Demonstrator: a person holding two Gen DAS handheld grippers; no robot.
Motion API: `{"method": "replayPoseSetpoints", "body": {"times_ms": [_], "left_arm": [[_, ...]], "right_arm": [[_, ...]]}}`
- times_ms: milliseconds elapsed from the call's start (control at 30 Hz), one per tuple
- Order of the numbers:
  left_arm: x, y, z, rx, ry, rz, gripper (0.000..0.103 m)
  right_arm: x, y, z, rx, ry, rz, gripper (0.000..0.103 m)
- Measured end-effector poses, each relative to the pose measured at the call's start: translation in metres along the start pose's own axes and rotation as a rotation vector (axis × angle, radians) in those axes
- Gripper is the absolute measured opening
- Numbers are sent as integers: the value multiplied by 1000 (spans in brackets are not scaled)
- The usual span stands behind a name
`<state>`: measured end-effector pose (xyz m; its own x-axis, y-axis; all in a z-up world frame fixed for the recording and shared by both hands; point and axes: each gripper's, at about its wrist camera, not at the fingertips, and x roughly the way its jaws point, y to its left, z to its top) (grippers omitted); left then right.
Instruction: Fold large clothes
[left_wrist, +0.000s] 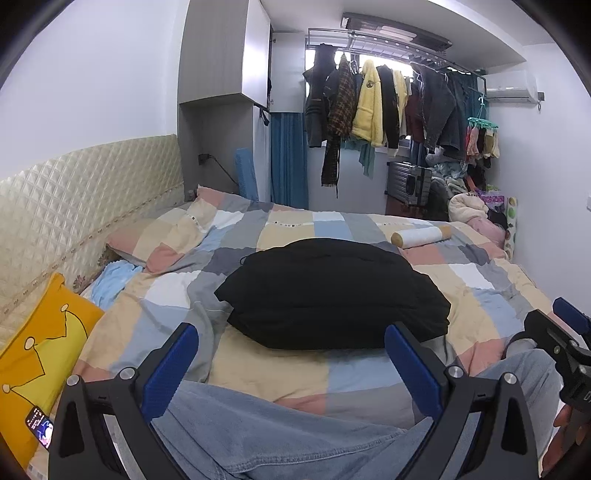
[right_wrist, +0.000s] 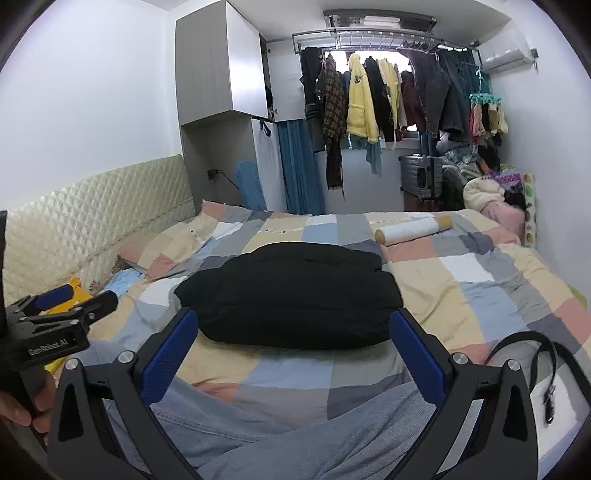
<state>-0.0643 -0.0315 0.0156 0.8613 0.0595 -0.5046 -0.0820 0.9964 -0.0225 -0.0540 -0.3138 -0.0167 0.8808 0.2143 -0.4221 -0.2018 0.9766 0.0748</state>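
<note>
A black padded garment (left_wrist: 332, 295) lies folded into a thick bundle in the middle of the patchwork bed cover (left_wrist: 288, 373); it also shows in the right wrist view (right_wrist: 291, 291). My left gripper (left_wrist: 291, 343) is open and empty, held just short of the bundle's near edge. My right gripper (right_wrist: 293, 328) is open and empty at the same near edge. Each gripper shows from the side in the other's view: the right one (left_wrist: 565, 332) and the left one (right_wrist: 70, 299). Light blue jeans (left_wrist: 258, 432) lie close beneath both grippers.
A yellow pillow (left_wrist: 40, 354) and a phone (left_wrist: 38, 426) lie at the left. A white roll (left_wrist: 421, 236) lies beyond the bundle. A black belt (right_wrist: 532, 354) lies at the right. Hanging clothes (left_wrist: 384, 103), a suitcase (left_wrist: 408, 182) and a clothes pile stand at the far end.
</note>
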Motion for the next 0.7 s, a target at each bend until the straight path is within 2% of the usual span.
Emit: {"method": "replayPoseSetpoints", "body": {"times_ms": [500, 700], "left_arm": [[7, 12, 4, -46, 5, 16, 102], [17, 9, 4, -63, 27, -21, 102]], "right_arm": [[15, 8, 9, -11, 12, 45, 103], [17, 9, 9, -25, 7, 43, 103]]}}
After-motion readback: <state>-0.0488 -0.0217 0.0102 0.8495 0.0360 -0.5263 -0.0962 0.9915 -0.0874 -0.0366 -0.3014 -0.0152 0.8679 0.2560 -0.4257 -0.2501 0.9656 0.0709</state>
